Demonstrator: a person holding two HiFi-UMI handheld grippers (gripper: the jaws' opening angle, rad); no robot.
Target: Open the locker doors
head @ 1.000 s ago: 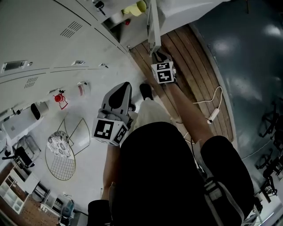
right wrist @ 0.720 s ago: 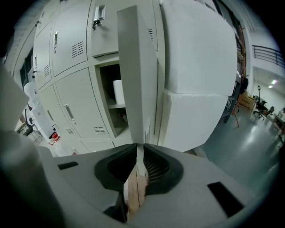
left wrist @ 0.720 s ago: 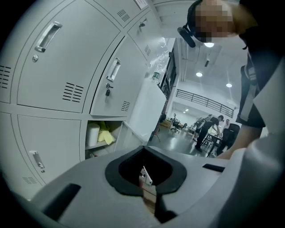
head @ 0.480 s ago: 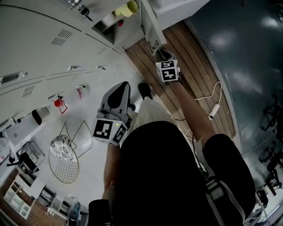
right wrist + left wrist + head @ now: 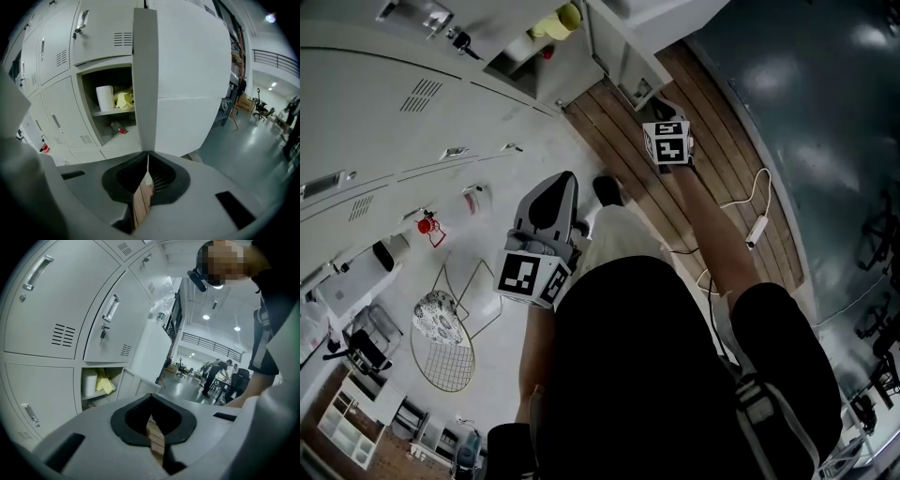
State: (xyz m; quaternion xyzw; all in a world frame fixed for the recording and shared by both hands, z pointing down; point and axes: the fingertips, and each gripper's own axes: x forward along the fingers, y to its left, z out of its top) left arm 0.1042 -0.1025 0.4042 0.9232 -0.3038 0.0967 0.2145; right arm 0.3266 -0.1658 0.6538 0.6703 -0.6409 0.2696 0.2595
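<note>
A grey locker bank (image 5: 384, 112) fills the head view's upper left. One compartment (image 5: 115, 110) stands open, its white door (image 5: 144, 84) swung out edge-on in front of my right gripper (image 5: 148, 157). That gripper (image 5: 659, 101) is shut, its tips just under the door's lower corner, and whether they touch it is unclear. My left gripper (image 5: 558, 187) hangs lower by the person's leg, shut and empty (image 5: 151, 399). In the left gripper view the closed doors carry handles (image 5: 111, 307), one with a key (image 5: 104, 331).
Inside the open compartment sit a white roll (image 5: 105, 97), yellow cloth (image 5: 123, 100) and a red-capped bottle (image 5: 117, 126). A white cable with a switch (image 5: 757, 230) lies on the wood floor (image 5: 722, 159). A wire rack (image 5: 441, 347) and a red item (image 5: 427, 225) show at lower left.
My right gripper has shifted right and farther from the body, and the open door has shifted in the view with it. The left gripper has stayed put.
</note>
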